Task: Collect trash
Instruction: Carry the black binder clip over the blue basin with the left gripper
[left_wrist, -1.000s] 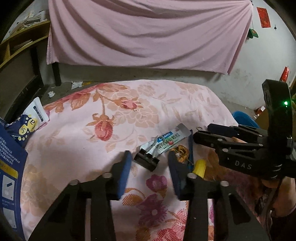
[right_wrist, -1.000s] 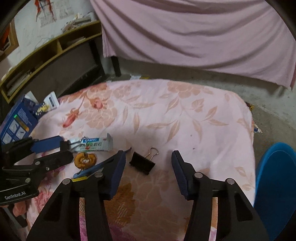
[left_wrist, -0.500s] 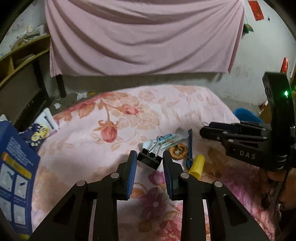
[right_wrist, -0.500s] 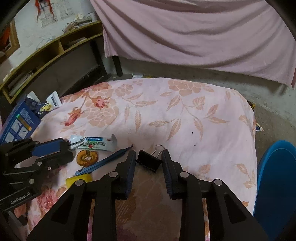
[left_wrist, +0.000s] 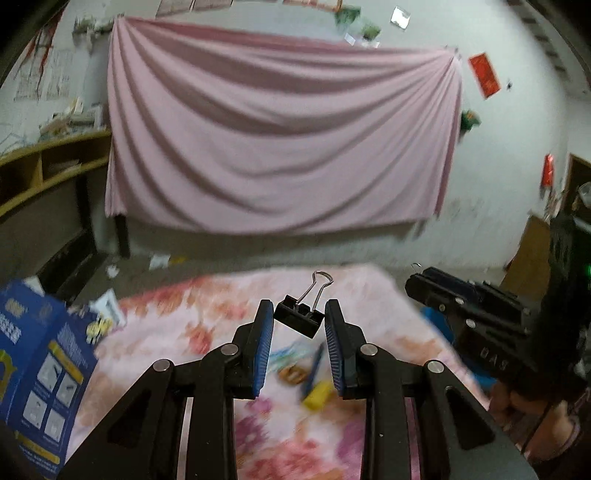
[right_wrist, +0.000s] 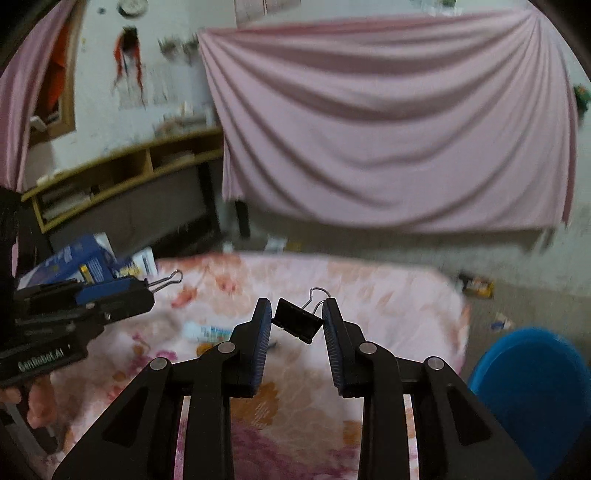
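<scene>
Since the earlier frames both grippers have risen off the floral pink cloth (right_wrist: 369, 295), the left gripper (left_wrist: 299, 325) and right gripper (right_wrist: 295, 323) each pinching a black metal binder clip (left_wrist: 298, 317) (right_wrist: 297, 320). The carrying step seems underway; next, each clip likely needs swinging over the blue round bin (right_wrist: 532, 391) at the right gripper's side, then releasing.

A pink drape (left_wrist: 280, 155) hangs beside a wooden shelf (right_wrist: 122, 177).

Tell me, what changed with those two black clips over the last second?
Each gripper closed on a clip and lifted it off the flowered cloth. The left gripper now holds one black binder clip in the air, the right gripper the other clip. The remaining litter stayed on the cloth.
</scene>
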